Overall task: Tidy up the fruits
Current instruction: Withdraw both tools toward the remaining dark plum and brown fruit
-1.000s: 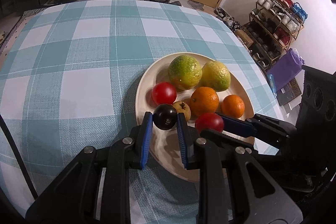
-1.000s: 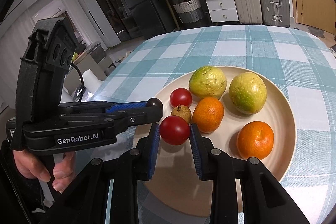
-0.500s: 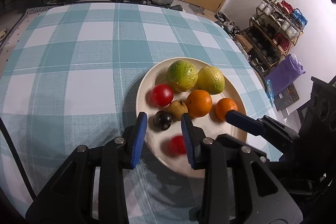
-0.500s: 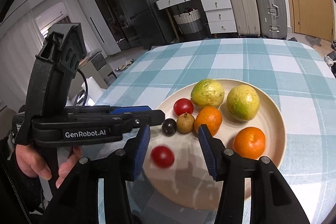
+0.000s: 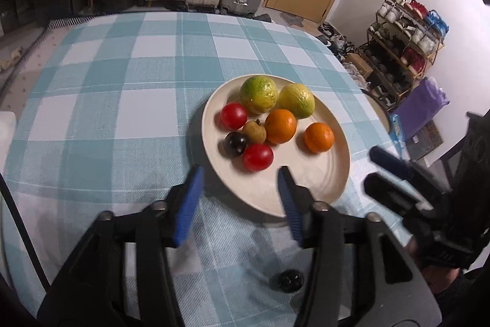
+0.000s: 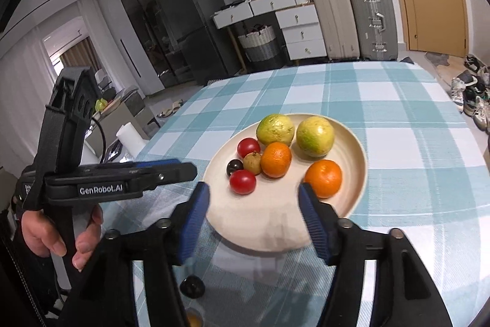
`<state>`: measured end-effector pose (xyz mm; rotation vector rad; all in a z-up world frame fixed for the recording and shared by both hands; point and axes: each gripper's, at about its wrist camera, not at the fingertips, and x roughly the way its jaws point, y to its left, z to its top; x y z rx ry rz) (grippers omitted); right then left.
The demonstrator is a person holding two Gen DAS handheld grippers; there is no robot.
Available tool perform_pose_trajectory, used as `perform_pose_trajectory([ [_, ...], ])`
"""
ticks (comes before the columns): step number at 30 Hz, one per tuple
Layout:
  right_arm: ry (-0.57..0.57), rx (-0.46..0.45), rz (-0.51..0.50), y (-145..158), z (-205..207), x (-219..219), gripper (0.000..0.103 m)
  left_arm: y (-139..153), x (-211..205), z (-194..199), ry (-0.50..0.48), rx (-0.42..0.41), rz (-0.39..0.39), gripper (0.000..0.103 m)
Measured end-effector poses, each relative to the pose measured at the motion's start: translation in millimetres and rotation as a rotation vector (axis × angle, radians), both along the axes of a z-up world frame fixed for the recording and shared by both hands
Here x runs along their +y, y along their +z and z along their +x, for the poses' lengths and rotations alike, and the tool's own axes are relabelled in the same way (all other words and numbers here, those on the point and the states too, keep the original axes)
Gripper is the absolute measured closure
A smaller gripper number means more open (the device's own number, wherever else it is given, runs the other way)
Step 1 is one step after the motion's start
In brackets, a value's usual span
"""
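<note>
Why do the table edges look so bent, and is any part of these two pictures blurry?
Both views come through fisheye lenses, so the checked tablecloth bows and the corners go black. Left wrist view: the left gripper, opening with nothing between its jaws, and the right gripper are smeared; the fruit is slightly soft. Right wrist view: the plate is sharper, its near rim hazy beside the blue fingers.

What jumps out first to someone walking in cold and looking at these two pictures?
The cream plate of fruit on the checked tablecloth: two green-yellow fruits at the back, two oranges, two red tomatoes, a small brown fruit and a dark plum. In front of it, the left gripper and right gripper have blue-padded jaws opening, with nothing between them.
</note>
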<state>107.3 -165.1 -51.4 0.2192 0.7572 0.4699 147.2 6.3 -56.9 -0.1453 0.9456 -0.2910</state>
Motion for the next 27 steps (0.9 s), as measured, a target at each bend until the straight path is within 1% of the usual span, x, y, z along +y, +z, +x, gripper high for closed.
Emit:
perform_pose_trajectory([
  [1,-0.005,-0.011,0.002,2.5,-3.9,-2.0,0.035,1.2,-0.9,-2.4,0.001,-0.006,0.007,0.039],
  [4,-0.024,-0.039,-0.001,9.8,-14.7,-6.3,0.025,6.3,-1.6,-14.8,-0.005,-0.03,0.02,0.03],
  [5,-0.026,-0.048,0.001,11.9,-18.2,-7.5,0.023,7.8,-1.3,-18.8,-0.003,-0.035,0.023,0.029],
  [7,-0.031,-0.061,0.006,15.2,-23.9,-9.1,0.022,10.5,-0.3,-25.4,0.005,-0.044,0.023,0.022],
  [10,-0.04,-0.071,0.011,19.0,-32.6,-10.1,0.016,13.0,0.6,-34.7,0.021,-0.053,0.044,0.021],
  [14,-0.05,-0.081,0.011,23.8,-42.6,-10.4,0.012,15.8,-0.5,-45.4,-0.005,-0.066,0.036,0.019],
  [17,-0.054,-0.088,0.009,27.9,-50.2,-11.2,0.009,20.9,-0.9,-57.9,-0.01,-0.096,0.029,0.012],
  [19,-0.059,-0.094,0.013,30.7,-55.2,-12.5,0.006,22.8,-1.1,-64.0,-0.007,-0.109,0.025,0.004],
  [21,-0.063,-0.099,0.022,33.5,-59.9,-14.0,0.004,23.9,-0.6,-73.3,-0.003,-0.12,0.019,0.003],
  [27,-0.07,-0.114,0.023,39.4,-77.3,-14.7,0.003,22.1,-2.3,-96.2,-0.016,-0.118,0.008,0.003],
])
